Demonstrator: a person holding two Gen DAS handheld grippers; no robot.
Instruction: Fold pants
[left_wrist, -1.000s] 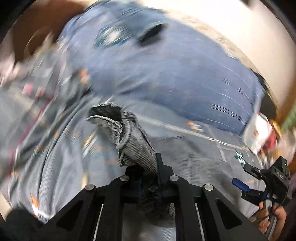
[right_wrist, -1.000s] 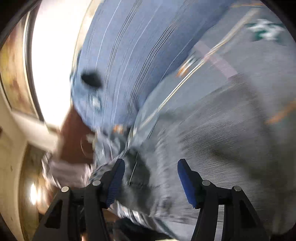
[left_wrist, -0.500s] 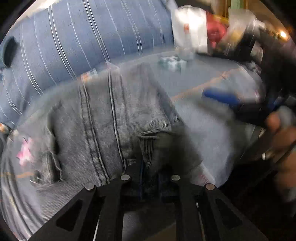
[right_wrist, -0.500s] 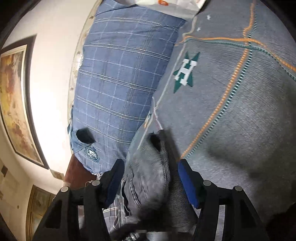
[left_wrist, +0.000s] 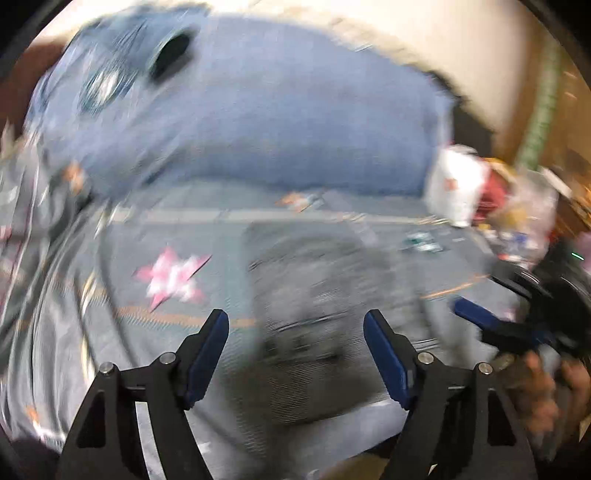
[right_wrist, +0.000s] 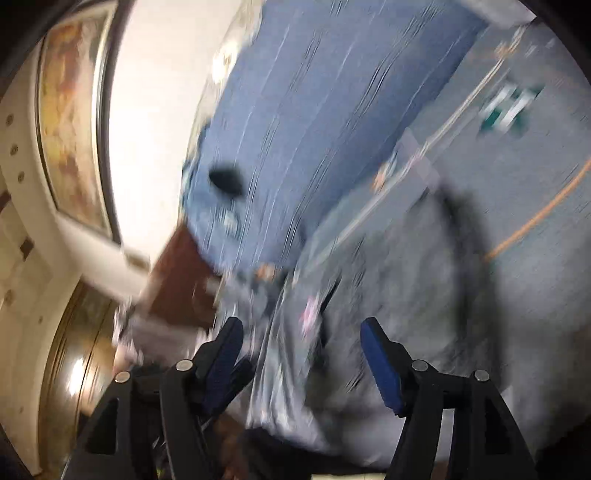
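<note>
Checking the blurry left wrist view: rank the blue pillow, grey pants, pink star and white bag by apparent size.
1. blue pillow
2. grey pants, though nearer the camera, so unsure
3. pink star and white bag look alike

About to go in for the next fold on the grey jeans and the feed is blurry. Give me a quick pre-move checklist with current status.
1. Left gripper released: ok, its jaws have just been opening; nothing pinched.
2. Right gripper free: ok, open, pads off the cloth.
3. Grey denim jeans lying on the grey patterned bedspread: ok.
4. Fold edges aligned: cannot tell, motion blur.
5. Blue striped pillow off the jeans: ok.
6. Right gripper's position in the left view, beside the jeans: ok.
</note>
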